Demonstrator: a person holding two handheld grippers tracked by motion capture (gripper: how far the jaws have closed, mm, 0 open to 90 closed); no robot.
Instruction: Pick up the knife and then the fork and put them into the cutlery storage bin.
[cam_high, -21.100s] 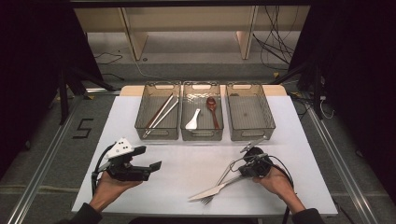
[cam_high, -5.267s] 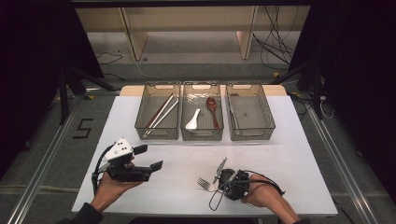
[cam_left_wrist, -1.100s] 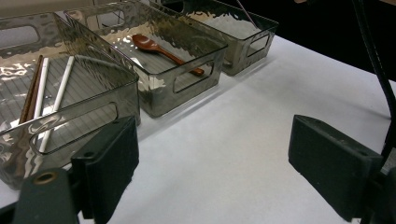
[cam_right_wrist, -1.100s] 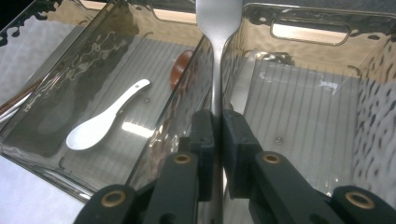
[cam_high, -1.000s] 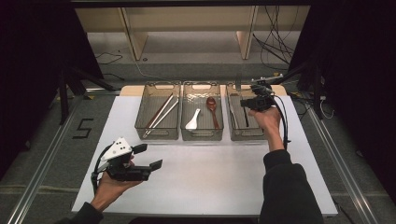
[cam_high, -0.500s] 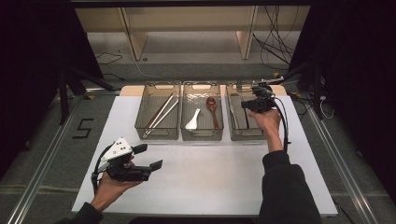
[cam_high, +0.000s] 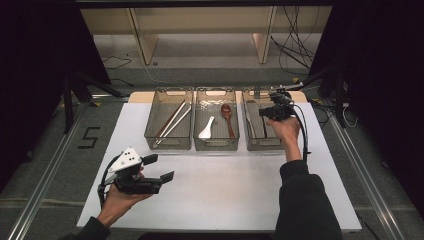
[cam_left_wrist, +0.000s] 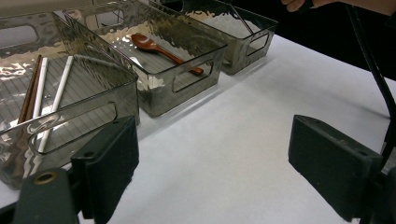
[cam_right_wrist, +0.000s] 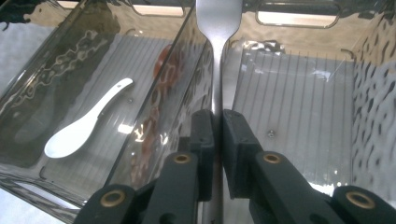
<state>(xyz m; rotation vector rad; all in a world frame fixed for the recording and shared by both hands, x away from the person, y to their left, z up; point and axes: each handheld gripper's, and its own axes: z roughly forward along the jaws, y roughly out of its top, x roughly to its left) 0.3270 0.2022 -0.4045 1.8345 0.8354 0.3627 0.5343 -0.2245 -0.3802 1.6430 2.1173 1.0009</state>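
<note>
My right gripper (cam_right_wrist: 215, 135) is shut on the shaft of a silver metal fork (cam_right_wrist: 215, 28). It holds the fork along the left wall of the right-hand clear bin (cam_right_wrist: 299, 116), low inside it. In the high view the right gripper (cam_high: 265, 112) hovers over that bin (cam_high: 267, 145) and the fork (cam_high: 249, 121) slants beside the wall. My left gripper (cam_high: 159, 167) rests in a hand at the table's near left. Its jaws are open with nothing between them, and the left gripper (cam_left_wrist: 212, 172) faces the bins.
Three clear bins stand in a row at the back. The left bin (cam_high: 169, 142) holds chopsticks (cam_high: 171, 122). The middle bin (cam_high: 216, 145) holds a white spoon (cam_high: 206, 131) and a brown spoon (cam_high: 227, 116). White tabletop (cam_high: 220, 190) lies in front.
Several seconds ago the right gripper was at the near table edge with the fork. It now holds it in the right bin, and has sunk slightly over the last second. The left gripper stayed put.
</note>
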